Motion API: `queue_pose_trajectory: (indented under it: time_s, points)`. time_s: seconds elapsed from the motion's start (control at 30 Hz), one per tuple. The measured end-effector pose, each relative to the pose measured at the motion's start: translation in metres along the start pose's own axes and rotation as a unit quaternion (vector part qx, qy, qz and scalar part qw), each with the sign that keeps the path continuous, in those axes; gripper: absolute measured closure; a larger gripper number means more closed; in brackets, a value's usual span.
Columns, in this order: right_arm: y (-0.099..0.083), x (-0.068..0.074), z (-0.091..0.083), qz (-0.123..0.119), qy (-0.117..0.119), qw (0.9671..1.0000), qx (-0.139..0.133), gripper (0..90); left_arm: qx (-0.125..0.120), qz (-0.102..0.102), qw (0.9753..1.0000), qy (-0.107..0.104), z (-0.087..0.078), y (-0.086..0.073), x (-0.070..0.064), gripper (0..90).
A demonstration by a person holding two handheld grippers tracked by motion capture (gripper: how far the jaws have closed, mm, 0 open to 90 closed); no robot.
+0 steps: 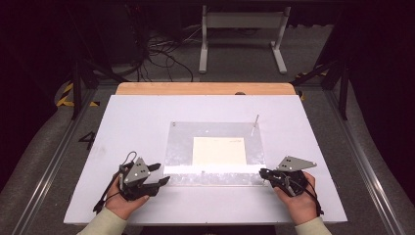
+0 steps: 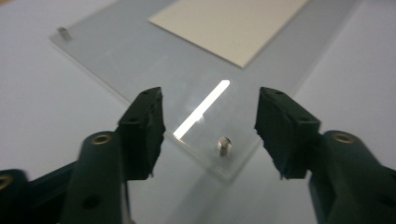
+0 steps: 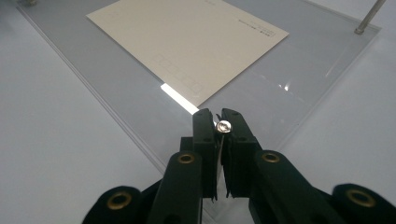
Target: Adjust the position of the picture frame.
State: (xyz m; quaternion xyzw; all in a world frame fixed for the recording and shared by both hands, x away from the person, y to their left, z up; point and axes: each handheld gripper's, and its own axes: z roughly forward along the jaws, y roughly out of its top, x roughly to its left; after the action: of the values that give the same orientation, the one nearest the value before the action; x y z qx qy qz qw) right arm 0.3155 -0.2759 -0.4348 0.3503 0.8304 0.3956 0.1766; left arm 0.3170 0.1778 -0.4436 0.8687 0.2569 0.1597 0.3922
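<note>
A clear acrylic plate lies flat on the white table, with a cream card on its middle. My left gripper is open at the plate's front left corner. In the left gripper view its jaws straddle a short metal stud standing in that corner, touching nothing. My right gripper is at the front right corner, shut on a small metal screw held upright over the plate's edge. A tall thin pin stands at the far right corner, and a short stud at the far left one.
A wooden board runs along the table's far edge. Beyond it, on the floor, stand a white frame and loose cables. Dark metal rails flank the table on both sides.
</note>
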Motion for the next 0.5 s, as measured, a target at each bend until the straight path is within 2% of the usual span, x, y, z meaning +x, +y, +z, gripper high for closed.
queue_pose_trajectory:
  time_s: [0.03,0.07,0.1,0.13,0.2,0.3,0.37,0.43,0.5]
  points:
    - [0.000,0.000,0.000,0.000,0.000,1.0000,0.000,84.2,0.026,0.001,0.9994,-0.025,0.001,0.001,-0.002,60.8]
    - [0.000,0.000,0.000,0.000,0.000,1.0000,-0.001,84.2,0.026,0.001,0.9994,-0.025,0.001,0.001,-0.002,75.1]
    - [0.000,0.000,0.000,0.000,0.000,1.0000,-0.001,84.2,0.038,0.001,0.9977,-0.057,0.001,0.001,-0.003,75.1]
    - [0.000,0.000,0.000,0.001,0.001,1.0000,-0.001,84.2,0.047,0.011,0.9958,-0.078,0.001,0.002,-0.004,87.3]
    - [0.000,0.000,0.000,0.001,0.001,1.0000,-0.001,84.2,0.070,0.019,0.9934,-0.089,0.004,0.005,-0.007,90.0]
    - [0.000,0.000,0.000,0.001,0.001,1.0000,-0.002,84.3,0.103,0.032,0.9907,-0.083,0.012,0.005,-0.013,90.0]
    - [0.000,0.000,0.000,0.001,0.000,1.0000,-0.001,84.2,0.110,0.033,0.9911,-0.068,0.019,0.005,-0.014,90.0]
    - [0.000,0.000,0.000,0.001,0.001,1.0000,-0.001,84.2,0.111,0.026,0.9919,-0.056,0.021,0.007,-0.013,90.0]
    - [0.000,0.001,0.000,0.000,-0.001,1.0000,0.000,84.2,0.113,0.031,0.9925,-0.036,0.023,0.009,-0.014,90.0]
